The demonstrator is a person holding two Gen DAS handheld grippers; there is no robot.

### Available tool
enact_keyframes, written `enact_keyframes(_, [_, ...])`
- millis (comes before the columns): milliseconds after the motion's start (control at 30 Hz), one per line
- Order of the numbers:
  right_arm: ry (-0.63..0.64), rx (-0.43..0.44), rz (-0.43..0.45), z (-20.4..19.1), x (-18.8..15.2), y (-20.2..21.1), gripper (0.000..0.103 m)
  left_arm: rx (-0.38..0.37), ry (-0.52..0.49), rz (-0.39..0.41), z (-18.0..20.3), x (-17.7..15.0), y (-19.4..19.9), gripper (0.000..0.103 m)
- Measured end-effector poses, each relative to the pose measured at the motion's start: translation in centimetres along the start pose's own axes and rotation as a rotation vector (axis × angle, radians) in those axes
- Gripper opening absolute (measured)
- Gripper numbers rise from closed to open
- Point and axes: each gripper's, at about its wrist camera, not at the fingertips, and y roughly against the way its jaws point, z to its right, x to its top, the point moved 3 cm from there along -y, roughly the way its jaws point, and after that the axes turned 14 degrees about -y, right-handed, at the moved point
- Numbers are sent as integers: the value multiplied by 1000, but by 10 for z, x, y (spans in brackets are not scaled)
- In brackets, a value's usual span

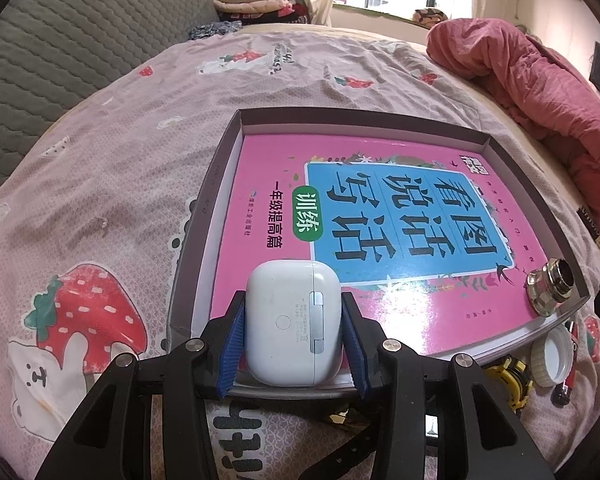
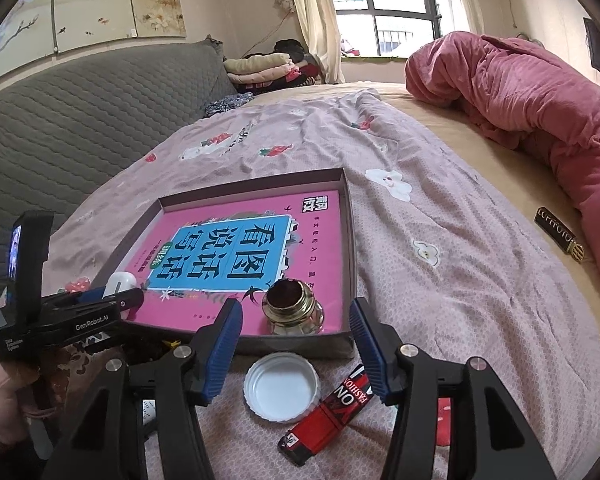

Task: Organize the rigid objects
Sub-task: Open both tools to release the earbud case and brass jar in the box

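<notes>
grippers: 2, left (image 1: 294, 334) and right (image 2: 296, 346) | box lid tray (image 2: 350, 240): 1 | pink book (image 2: 256, 240): 1 | white earbud case (image 1: 290, 324): 1 | metal fitting (image 2: 292, 308): 1 | white bottle cap (image 2: 282, 386): 1 | red lighter (image 2: 326, 414): 1 | yellow-black tape measure (image 1: 508, 380): 1 | dark badge (image 2: 558, 234): 1
</notes>
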Motion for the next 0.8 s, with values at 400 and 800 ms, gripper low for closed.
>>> enact_keyframes(400, [6,0,-21,-3,-5,-3,55,-12,32,11,-10,4,2,52])
enact_keyframes(800, [0,-5,-20,0,-5,-4,55,-10,63,78,-19,4,33,62])
